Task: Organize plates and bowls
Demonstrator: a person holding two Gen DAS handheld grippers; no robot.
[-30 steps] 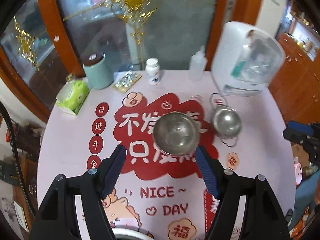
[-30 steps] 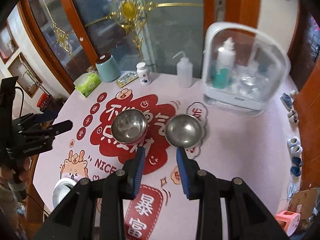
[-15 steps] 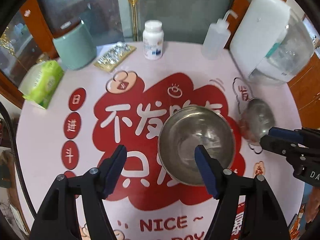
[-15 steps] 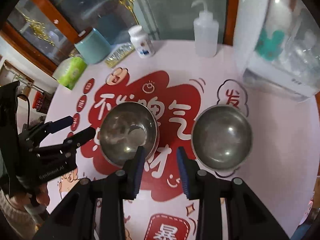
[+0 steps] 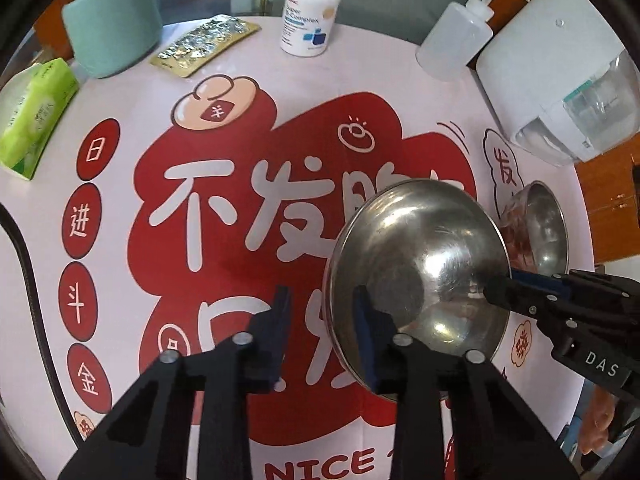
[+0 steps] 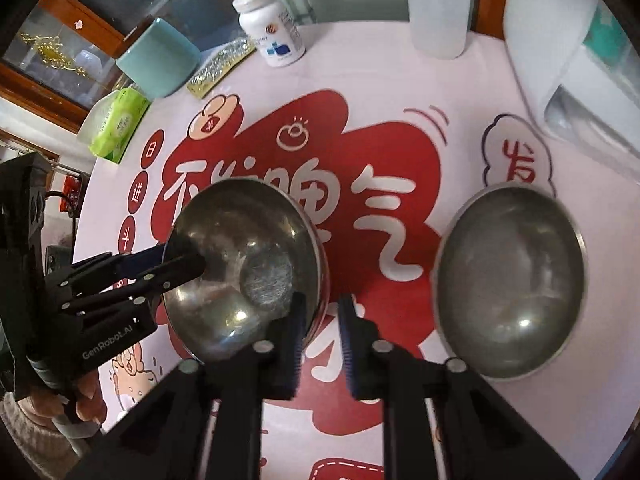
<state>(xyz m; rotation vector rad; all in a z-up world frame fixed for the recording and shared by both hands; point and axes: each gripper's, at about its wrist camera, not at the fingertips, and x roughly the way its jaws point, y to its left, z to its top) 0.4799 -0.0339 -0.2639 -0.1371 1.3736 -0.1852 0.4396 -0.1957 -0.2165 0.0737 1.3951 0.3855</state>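
**A:** Fingers first: the left gripper (image 5: pixel 320 312) has one finger inside and one outside the near-left rim of the left steel bowl (image 5: pixel 416 264), jaws closing on that wall. The right gripper (image 6: pixel 322 320) does the same on the opposite rim of that bowl, also closing. Can't tell if the pads are fully pinching yet.

**B:** So both on one bowl? Where's the other?

**A:** Yep. In the right wrist view, the second steel bowl (image 6: pixel 512 284) sits at about 3 o'clock from the gripped one, well apart, untouched on the printed tablecloth (image 6: pixel 400 120).

**B:** Progress?

**A:** Early, I'd say. Nothing's stacked, and both bowls look to be sitting on the cloth. Lifting and nesting are all left. No plates visible.
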